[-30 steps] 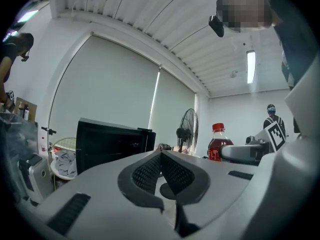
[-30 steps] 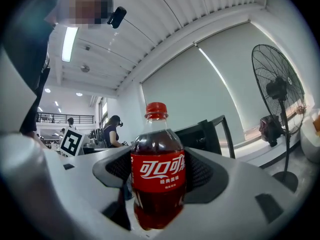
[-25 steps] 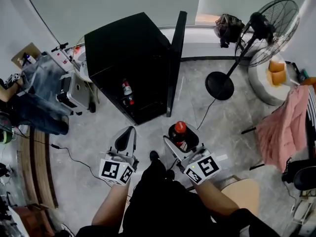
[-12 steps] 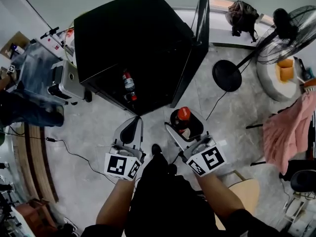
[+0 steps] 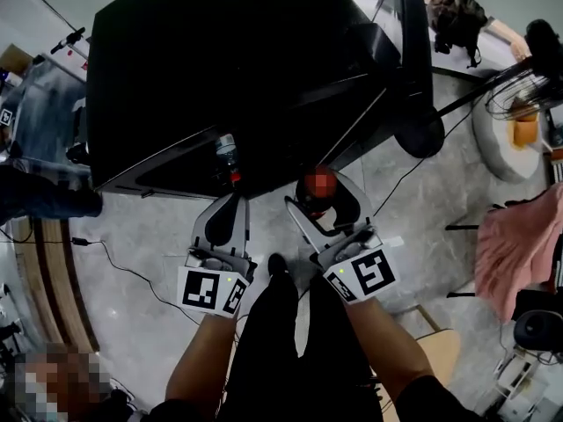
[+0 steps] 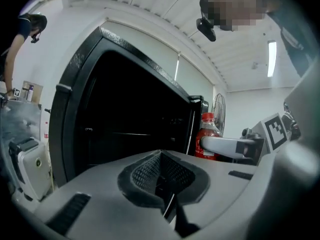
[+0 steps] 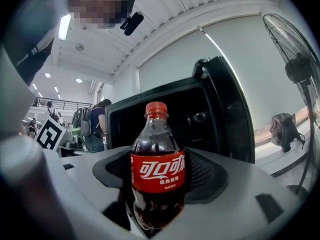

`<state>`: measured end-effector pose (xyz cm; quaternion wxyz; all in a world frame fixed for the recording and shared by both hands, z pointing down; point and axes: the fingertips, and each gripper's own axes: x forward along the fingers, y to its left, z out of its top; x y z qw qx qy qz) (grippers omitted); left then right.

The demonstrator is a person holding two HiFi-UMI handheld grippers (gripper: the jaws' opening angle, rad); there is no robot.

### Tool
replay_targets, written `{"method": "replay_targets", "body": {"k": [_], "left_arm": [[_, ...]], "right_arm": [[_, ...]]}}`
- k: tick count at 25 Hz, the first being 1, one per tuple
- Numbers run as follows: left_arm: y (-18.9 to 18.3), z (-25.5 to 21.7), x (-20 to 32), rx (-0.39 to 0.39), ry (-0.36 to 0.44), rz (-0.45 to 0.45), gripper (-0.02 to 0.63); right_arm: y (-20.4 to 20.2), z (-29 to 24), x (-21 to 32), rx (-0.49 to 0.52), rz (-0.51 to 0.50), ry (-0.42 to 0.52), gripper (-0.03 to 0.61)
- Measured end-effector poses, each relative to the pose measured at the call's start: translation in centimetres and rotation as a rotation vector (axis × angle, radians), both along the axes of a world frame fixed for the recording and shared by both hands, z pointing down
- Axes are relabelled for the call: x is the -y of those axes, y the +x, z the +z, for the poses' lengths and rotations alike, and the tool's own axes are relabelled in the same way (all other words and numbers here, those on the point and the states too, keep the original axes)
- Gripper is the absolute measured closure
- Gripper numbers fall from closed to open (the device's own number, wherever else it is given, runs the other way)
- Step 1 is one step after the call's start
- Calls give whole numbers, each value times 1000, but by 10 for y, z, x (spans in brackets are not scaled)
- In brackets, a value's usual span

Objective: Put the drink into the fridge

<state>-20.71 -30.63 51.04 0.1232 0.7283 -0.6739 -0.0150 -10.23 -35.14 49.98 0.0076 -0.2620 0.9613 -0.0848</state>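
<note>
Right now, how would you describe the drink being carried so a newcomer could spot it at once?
Find the big black fridge with its door open. Just before its opening, the right gripper clamps an upright cola bottle. Unlike the bottle already inside the fridge, it sits between jaws, dark cola under a red cap and red label.

Quick count: two grippers, the left gripper [image 5: 227, 211] and the right gripper [image 5: 325, 193]. One black fridge [image 5: 220, 60], straight ahead of both. Bottles: two for sure, one cola bottle [image 7: 157, 169] between the right gripper's jaws and one small bottle [image 5: 226, 148] inside the fridge just ahead of the left gripper. There might be another one under it, too dark to call. One standing fan [image 7: 295, 59] and one bag [image 7: 282, 126], both off to the right gripper's right.
</note>
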Motion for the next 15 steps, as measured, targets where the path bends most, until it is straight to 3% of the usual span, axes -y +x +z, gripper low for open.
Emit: {"method": "replay_targets", "body": {"k": [15], "left_arm": [[-30,64,77,10,9,-140,600]], "right_arm": [[-50,77,92,27,14,18,267]]}}
